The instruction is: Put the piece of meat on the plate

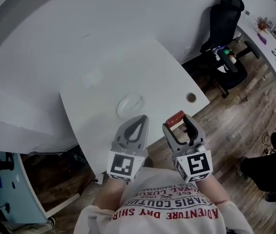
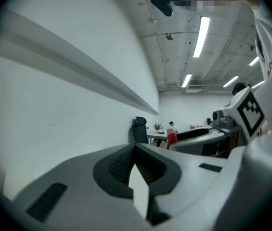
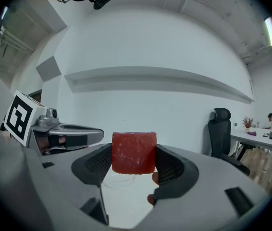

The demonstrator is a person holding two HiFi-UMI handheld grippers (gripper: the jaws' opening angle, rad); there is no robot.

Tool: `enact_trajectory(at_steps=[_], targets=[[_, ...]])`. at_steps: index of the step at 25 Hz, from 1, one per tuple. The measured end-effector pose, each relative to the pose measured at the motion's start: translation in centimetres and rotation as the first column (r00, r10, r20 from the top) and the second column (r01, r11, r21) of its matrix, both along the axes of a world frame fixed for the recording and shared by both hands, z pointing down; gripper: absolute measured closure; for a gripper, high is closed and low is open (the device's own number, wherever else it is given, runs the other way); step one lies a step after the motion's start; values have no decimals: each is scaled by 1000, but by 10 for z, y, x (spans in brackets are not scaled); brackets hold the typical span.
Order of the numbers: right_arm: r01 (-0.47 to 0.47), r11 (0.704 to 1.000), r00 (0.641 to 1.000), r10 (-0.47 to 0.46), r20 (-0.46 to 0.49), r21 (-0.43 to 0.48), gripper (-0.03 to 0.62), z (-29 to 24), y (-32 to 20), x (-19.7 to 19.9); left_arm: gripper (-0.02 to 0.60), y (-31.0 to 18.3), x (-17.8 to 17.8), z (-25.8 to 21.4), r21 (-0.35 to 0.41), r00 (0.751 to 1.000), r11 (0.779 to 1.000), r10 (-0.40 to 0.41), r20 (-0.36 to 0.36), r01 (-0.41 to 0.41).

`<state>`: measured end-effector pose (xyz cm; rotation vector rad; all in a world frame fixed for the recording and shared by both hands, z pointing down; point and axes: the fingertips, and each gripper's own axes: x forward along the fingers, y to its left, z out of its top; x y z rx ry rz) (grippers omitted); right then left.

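Observation:
A red block of meat [image 3: 133,152] sits clamped between the jaws of my right gripper [image 3: 134,160], held above the near edge of the white table. In the head view the same meat [image 1: 175,119] shows at the tip of the right gripper [image 1: 176,122]. A clear glass plate [image 1: 129,105] lies on the table just beyond and left of it; the plate [image 3: 119,179] is faintly visible below the meat. My left gripper [image 1: 138,124] hovers beside it, jaws closed together with nothing between them [image 2: 137,170].
The white table [image 1: 128,72] has a round cable hole [image 1: 191,98] near its right edge. A black office chair [image 1: 223,30] stands on the wooden floor to the right. A second desk [image 1: 269,43] with small items is at far right.

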<state>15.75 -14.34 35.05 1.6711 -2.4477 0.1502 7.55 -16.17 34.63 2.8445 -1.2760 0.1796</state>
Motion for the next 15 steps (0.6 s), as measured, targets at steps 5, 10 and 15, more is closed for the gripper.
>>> enact_trajectory(at_steps=[5, 10, 15], targets=[[-2, 1000, 1000, 2, -24, -17, 309, -4, -55, -20, 575, -54, -21, 1, -22, 1000, 1000, -5, -12, 5], [11, 998, 1000, -12, -18, -54, 309, 5, -90, -35, 575, -87, -47, 8, -32, 998, 998, -54, -15, 54], [97, 989, 995, -100, -24, -115, 309, 23, -114, -56, 575, -102, -72, 29, -90, 988, 984, -153, -3, 152]])
